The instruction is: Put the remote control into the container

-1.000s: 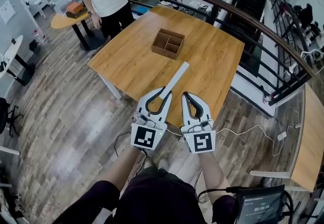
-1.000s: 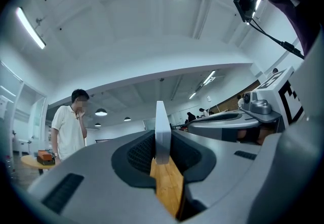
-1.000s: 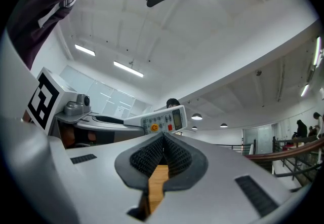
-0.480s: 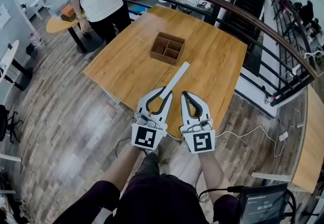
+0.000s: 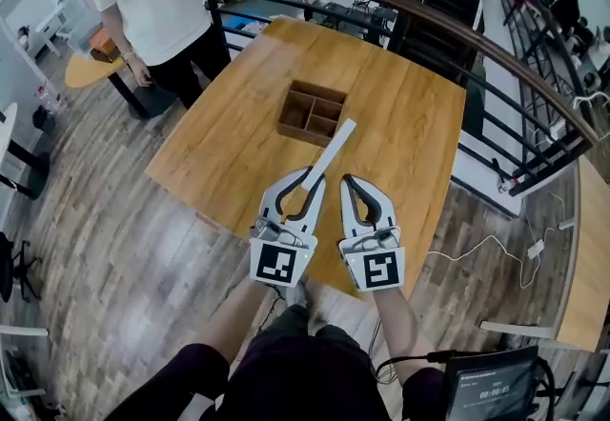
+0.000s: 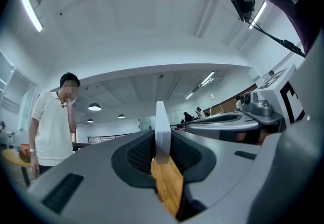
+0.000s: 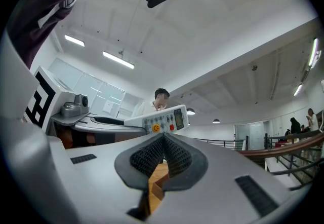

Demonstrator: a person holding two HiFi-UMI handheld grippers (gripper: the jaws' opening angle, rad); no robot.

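Plainly, the remote [image 5: 334,143] points away from us and a little to the right, its long axis running from the left gripper [image 5: 310,173] out toward the container [image 5: 313,111] on the table [image 5: 229,138]. We see a slim white bar. From the right gripper view its face [image 7: 162,119] shows a small screen, a yellow button, a red one and rows of pale keys. From the left gripper view it stands edge-on [image 6: 161,132]. We hold it by its near end, clamped between the left gripper's [image 6: 162,142] pads, the rest jutting past the tips over the table, just short of the container. Beside it, the right gripper [image 5: 348,179] has its jaws together on nothing [image 7: 163,139].
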